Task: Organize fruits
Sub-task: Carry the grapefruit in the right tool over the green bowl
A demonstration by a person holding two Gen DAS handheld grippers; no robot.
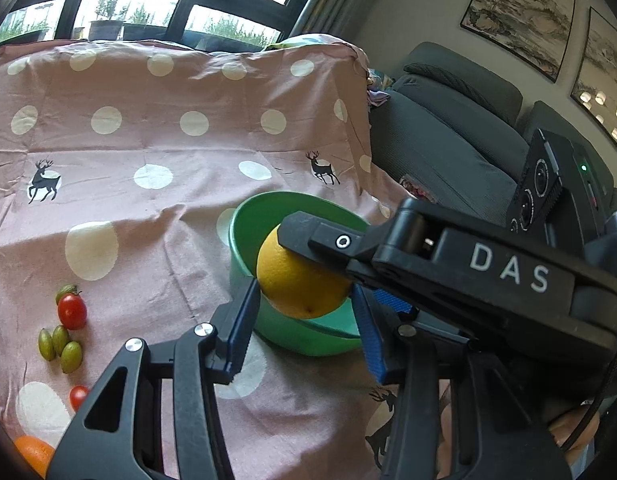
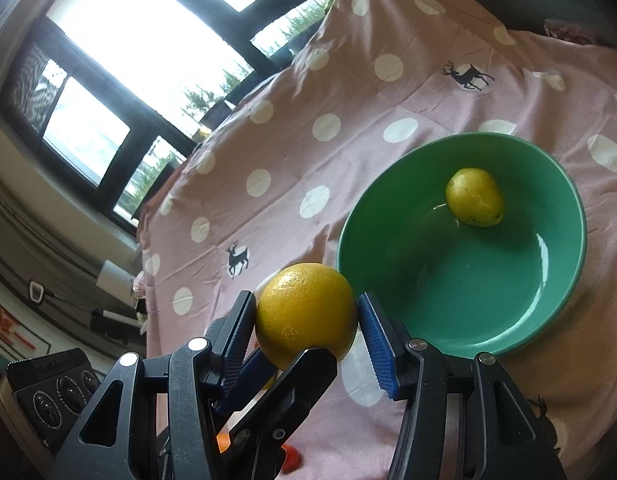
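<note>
A round yellow citrus fruit (image 1: 296, 280) (image 2: 304, 312) hangs just left of the green bowl (image 1: 244, 240) (image 2: 468, 300), above the pink dotted cloth. My left gripper (image 1: 304, 287) presses its blue pads on the fruit's left and right sides. My right gripper (image 2: 306, 300) is shut on the same fruit; in the left wrist view the right gripper (image 1: 316, 268) reaches in from the right with one finger over the fruit's top. In the right wrist view the left gripper (image 2: 284, 360) reaches the fruit from below. A smaller yellow-green fruit (image 2: 474, 196) lies in the bowl.
At the cloth's left lie two cherry tomatoes (image 1: 72, 311) (image 1: 78, 396), several small green fruits (image 1: 60, 344) and an orange (image 1: 34, 452). A grey sofa (image 1: 448, 140) stands to the right. Windows run behind the table.
</note>
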